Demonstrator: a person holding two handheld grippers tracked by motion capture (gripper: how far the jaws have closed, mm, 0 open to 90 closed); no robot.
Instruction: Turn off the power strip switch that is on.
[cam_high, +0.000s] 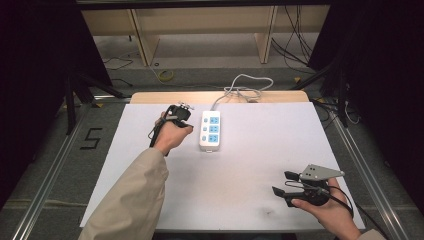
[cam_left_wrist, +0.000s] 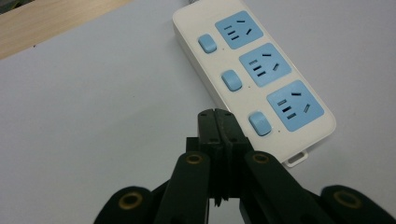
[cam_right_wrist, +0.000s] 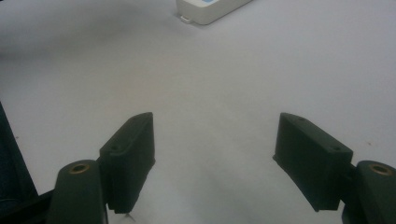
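A white power strip with three blue sockets and three blue switches lies on the white table sheet, its grey cord running off the far edge. In the left gripper view the power strip lies just ahead of the jaws. My left gripper is just left of the strip and is shut with nothing between its jaws; its tips sit close to the nearest switch. My right gripper rests near the front right of the sheet, open and empty. The strip's end lies far ahead of it.
The grey cord loops over the wooden far edge of the table. Metal rails run along both sides of the table. Wooden shelving and cables stand on the floor behind.
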